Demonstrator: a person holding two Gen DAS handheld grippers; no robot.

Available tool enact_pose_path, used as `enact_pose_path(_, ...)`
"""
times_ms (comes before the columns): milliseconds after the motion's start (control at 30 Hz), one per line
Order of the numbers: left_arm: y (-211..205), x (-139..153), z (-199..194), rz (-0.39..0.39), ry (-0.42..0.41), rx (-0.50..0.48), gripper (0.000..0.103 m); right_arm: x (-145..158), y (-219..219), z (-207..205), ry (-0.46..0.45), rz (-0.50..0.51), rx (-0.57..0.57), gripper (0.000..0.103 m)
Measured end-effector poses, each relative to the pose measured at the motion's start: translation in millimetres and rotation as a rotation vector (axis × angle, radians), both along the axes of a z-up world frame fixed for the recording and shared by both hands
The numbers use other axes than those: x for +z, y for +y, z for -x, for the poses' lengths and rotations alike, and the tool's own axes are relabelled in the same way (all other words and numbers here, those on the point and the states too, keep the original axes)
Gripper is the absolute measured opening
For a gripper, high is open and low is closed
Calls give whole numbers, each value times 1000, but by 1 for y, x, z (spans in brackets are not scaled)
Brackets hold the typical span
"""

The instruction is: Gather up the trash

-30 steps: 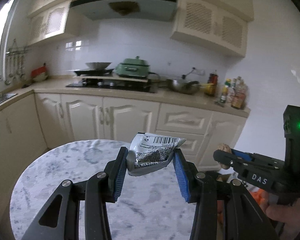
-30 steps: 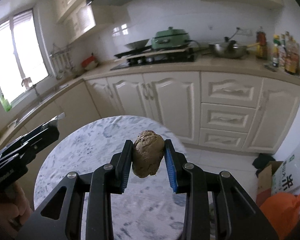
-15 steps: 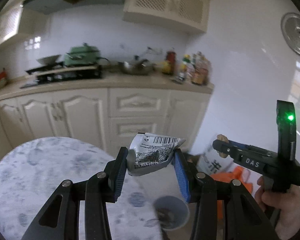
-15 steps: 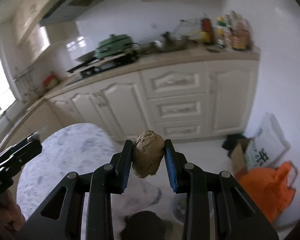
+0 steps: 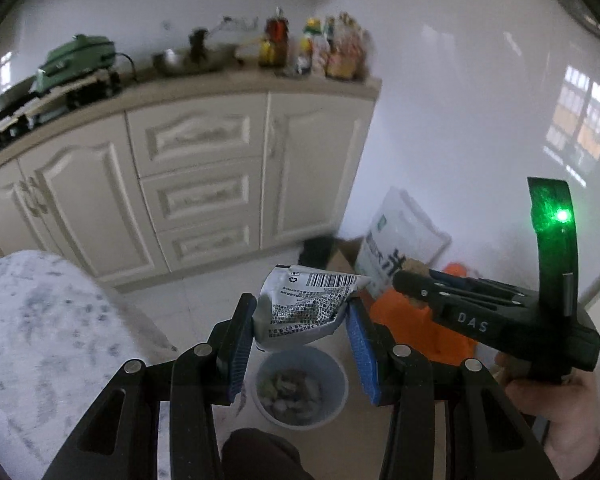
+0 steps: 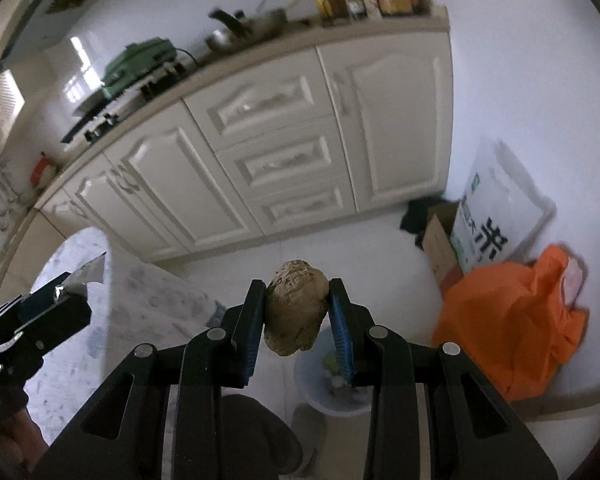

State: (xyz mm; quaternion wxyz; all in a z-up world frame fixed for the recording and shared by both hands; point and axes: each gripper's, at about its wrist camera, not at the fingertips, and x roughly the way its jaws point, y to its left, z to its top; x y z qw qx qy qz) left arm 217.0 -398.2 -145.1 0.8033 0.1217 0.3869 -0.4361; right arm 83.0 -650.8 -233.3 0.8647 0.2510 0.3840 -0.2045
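My left gripper [image 5: 300,320] is shut on a crumpled silver wrapper [image 5: 304,308] with a barcode, held in the air above a pale blue trash bin [image 5: 300,388] on the floor. The bin holds scraps. My right gripper [image 6: 295,312] is shut on a brown lumpy piece of waste [image 6: 295,308], also above the floor, with the same bin [image 6: 328,396] partly hidden behind its right finger. In the left wrist view the right gripper [image 5: 404,280] shows at the right, held by a hand [image 5: 560,412]. The left gripper [image 6: 71,288] shows at the left of the right wrist view.
A round marble-patterned table [image 5: 47,344] lies at the left. White kitchen cabinets [image 5: 203,168] stand behind. By the wall sit an orange plastic bag [image 6: 512,320], a cardboard box [image 6: 440,240] and a white sack [image 6: 496,216]. A person's dark trouser leg [image 5: 259,456] and slipper [image 6: 308,432] are near the bin.
Both grippers swung right, off the table and out over the floor, tilting downward. The blue bin came into view beneath them. Each still holds its piece of trash.
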Motion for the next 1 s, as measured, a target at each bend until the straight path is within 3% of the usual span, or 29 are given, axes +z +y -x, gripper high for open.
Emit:
enact_pose_path(233,-78,-38,-32,-108,79,-70,43,-47,-25,-6,54,-89,-24,32)
enact_pose_path(267,-87,-44,-35,-134,82,-73,49,-53,-28,-7,64,-99,-25,34)
enact_pose_path(367,-117,-61,-53,-196,108,-71,52,-67,-36,-8,72,-133,-38,35)
enact_pose_path(400,-123,-64,-58,-206,118,-59,55,-72,-39,-7,77,-145,-46,42)
enact_pose_path(433,-128,-66,-61,-211,123,-49,66,-76,-42,-7,86,-147,-61,49)
enact_pose_path(500,-139,-67,-66,-202,114,-34,84,-79,-44,-4,83,-153,-86,81)
enact_pose_path(600,-141,-61,-64,-204,71,-14,98,-82,-48,1,84,-172,-112,93)
enact_pose_path(667,-139,-61,-58,-200,47,-7,101,-84,-49,2,103,-171,-127,103)
enact_pose_path(1000,-63,-19,-9,-117,-26,64,102,-56,-26,0,91,-129,-107,103)
